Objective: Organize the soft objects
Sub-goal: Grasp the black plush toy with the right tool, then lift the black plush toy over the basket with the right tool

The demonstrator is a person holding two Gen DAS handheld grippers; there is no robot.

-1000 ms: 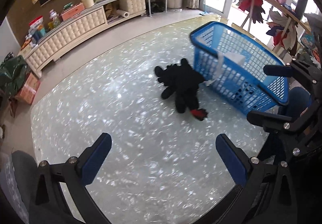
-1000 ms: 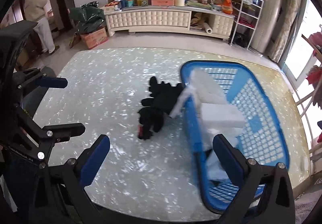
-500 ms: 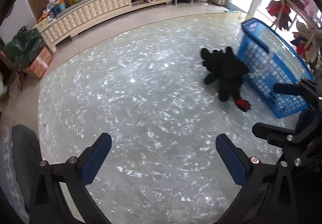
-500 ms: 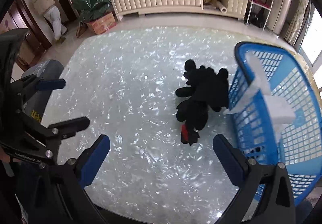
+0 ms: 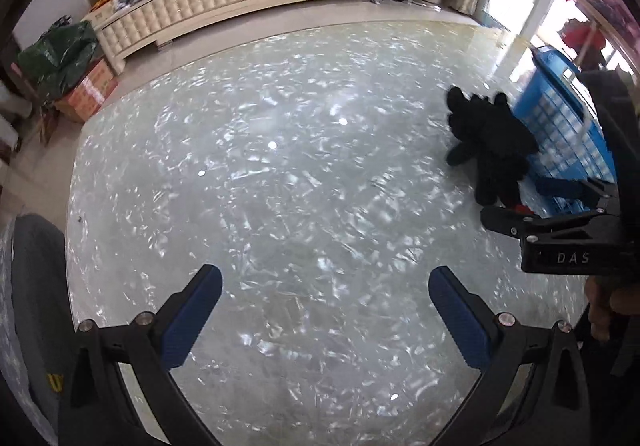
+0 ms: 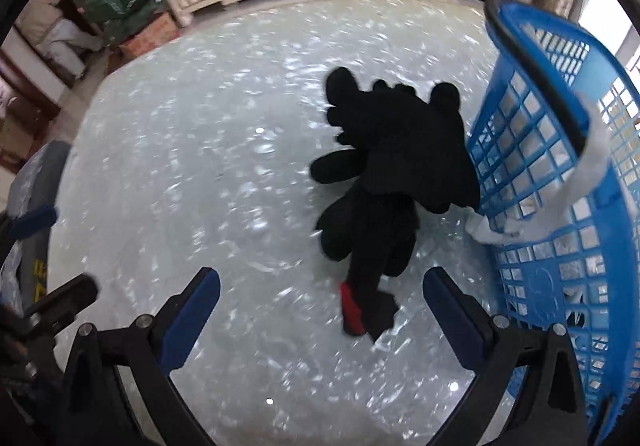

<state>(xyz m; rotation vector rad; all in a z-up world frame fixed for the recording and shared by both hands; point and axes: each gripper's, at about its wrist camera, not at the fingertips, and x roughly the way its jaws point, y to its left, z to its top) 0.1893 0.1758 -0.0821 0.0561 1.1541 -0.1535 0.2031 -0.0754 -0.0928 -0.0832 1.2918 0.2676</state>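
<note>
Black plush toy (image 6: 394, 181) not yet in blue plastic lattice basket (image 6: 560, 181), white foam pieces inside; my right gripper (image 6: 320, 310) wide, empty.

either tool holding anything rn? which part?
Nothing held. The left tool is open over bare floor. The right tool is open too, with the black plush toy lying on the floor beside the blue basket, its tail between the fingers, ungripped.
</note>
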